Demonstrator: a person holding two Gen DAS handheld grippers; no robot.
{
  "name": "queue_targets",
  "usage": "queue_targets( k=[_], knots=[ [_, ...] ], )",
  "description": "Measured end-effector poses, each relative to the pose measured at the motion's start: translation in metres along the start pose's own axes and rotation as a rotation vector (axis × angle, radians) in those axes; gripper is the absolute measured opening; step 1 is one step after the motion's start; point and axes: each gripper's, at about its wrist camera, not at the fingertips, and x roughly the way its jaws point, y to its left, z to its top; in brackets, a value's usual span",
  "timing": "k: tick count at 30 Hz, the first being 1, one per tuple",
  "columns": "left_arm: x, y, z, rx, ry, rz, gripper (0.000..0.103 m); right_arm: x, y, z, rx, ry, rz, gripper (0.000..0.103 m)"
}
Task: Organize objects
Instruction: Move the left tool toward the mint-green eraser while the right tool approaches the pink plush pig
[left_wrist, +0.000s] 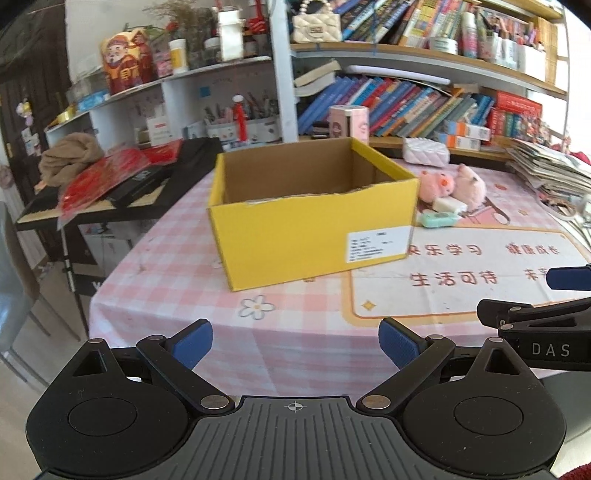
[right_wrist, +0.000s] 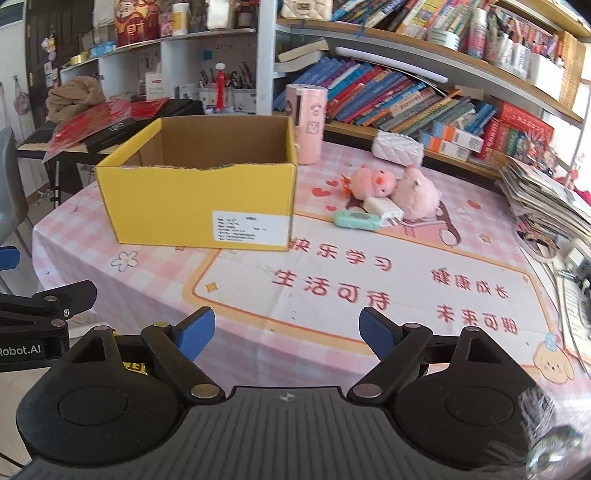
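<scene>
A yellow cardboard box (left_wrist: 310, 218) (right_wrist: 199, 199) stands open-topped on the pink checked tablecloth (right_wrist: 332, 288). Right of it lie two pink plush toys (right_wrist: 373, 181) (left_wrist: 454, 184), a white charger plug (right_wrist: 382, 209) and a mint green case (right_wrist: 356, 220) (left_wrist: 439, 218). My left gripper (left_wrist: 295, 343) hovers open over the table's near edge, short of the box, nothing between its blue pads. My right gripper (right_wrist: 286, 332) is open too, empty, over the printed mat, well short of the toys. The right gripper's side shows at the left view's right edge.
A pink cylindrical tin (right_wrist: 306, 122) and a white quilted pouch (right_wrist: 397, 147) sit behind the box and toys. Stacked papers (right_wrist: 546, 199) fill the table's right side. Bookshelves (right_wrist: 424, 92) run along the back. A keyboard stand with red items (left_wrist: 99, 184) is left of the table.
</scene>
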Motion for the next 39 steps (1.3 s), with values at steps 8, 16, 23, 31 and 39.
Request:
queue_targets(
  k=[8, 16, 23, 31, 39],
  knots=[
    [0.007, -0.026, 0.008, 0.06, -0.013, -0.079, 0.098, -0.008, -0.026, -0.008, 0.071, 0.007, -0.084, 0.086],
    [0.019, -0.052, 0.019, 0.114, -0.023, -0.142, 0.098, -0.009, -0.054, -0.013, 0.14, 0.014, -0.157, 0.086],
    [0.032, -0.076, 0.031, 0.135, -0.021, -0.178, 0.098, -0.004, -0.08, -0.012, 0.166, 0.025, -0.193, 0.086],
    [0.05, -0.103, 0.05, 0.14, -0.023, -0.183, 0.098, 0.011, -0.115, 0.003, 0.181, 0.029, -0.2, 0.086],
    [0.07, -0.128, 0.072, 0.109, -0.026, -0.161, 0.098, 0.034, -0.147, 0.025, 0.159, 0.021, -0.169, 0.086]
  ],
)
